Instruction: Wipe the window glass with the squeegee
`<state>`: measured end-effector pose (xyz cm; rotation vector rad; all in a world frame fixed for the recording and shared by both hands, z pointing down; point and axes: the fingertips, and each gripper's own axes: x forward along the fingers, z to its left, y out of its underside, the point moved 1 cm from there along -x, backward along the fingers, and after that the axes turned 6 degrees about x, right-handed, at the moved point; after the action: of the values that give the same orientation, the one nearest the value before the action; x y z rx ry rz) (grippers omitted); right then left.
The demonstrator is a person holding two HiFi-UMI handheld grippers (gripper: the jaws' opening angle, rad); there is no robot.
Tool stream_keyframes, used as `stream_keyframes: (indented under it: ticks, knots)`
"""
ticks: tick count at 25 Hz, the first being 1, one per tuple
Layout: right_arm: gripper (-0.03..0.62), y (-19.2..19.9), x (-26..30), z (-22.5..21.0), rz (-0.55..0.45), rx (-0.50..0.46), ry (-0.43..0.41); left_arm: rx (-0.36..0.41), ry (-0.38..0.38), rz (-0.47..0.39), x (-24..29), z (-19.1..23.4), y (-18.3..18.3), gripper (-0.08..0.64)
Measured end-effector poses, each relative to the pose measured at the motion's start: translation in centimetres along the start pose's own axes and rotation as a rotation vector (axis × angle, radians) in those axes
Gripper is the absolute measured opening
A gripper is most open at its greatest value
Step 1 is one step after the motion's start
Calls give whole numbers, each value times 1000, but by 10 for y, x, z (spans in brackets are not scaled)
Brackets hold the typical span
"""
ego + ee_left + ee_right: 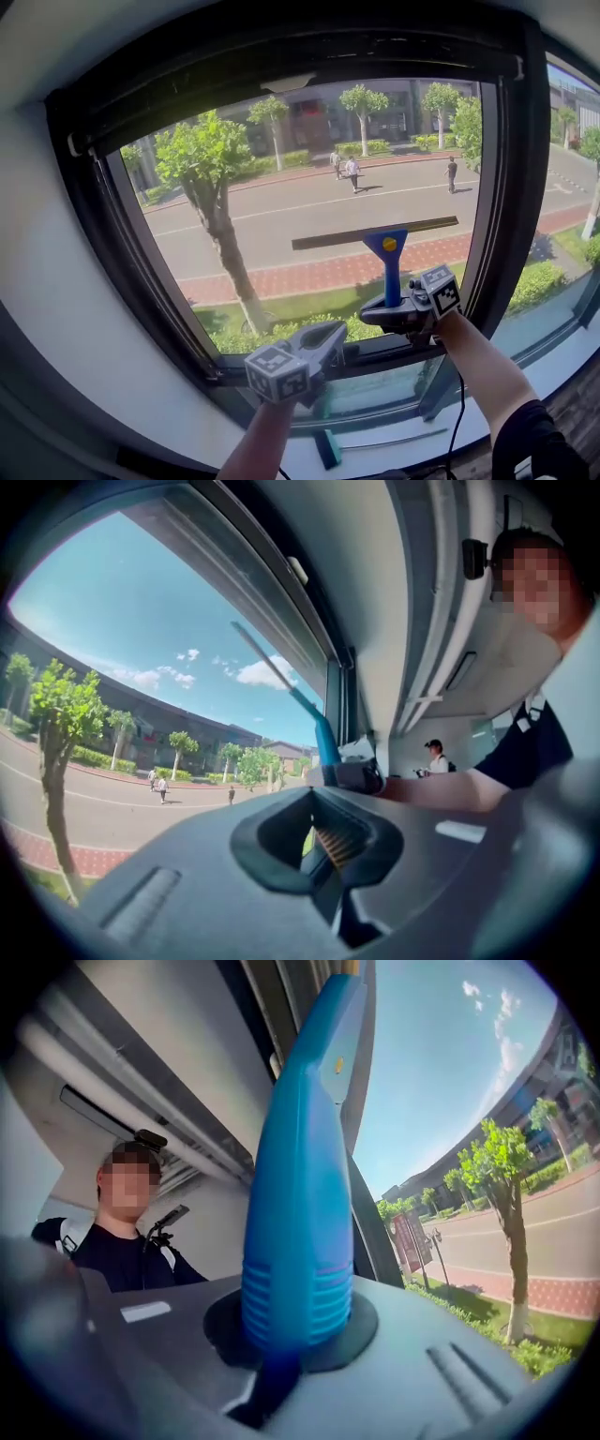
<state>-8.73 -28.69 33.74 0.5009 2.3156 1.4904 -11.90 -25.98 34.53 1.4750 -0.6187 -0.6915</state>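
we log the squeegee (389, 246) blade across the window glass (309, 202) in head view; only its own view shows the right hand-held gripper (292, 1335) clamping the blue handle, left hand-held gripper (335, 332) closed, empty.

Perhaps office, dark-framed window (514, 169), street (281, 214) below

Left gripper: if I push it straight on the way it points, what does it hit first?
Most likely the right gripper, shut on the squeegee by its handle: it sits dead ahead in the left gripper view. Depth is unclear, so the lower window frame might come first.
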Motion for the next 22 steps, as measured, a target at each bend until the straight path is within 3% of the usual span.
stream_keyframes:
  ticks: [9, 22]
  knots:
    - [5, -144, 69, 57, 7, -210, -31, 99, 46, -47, -26, 12, -57, 2]
    - [5, -230, 108, 30, -13, -195, 74, 111, 23, -45, -72, 28, -54, 2]
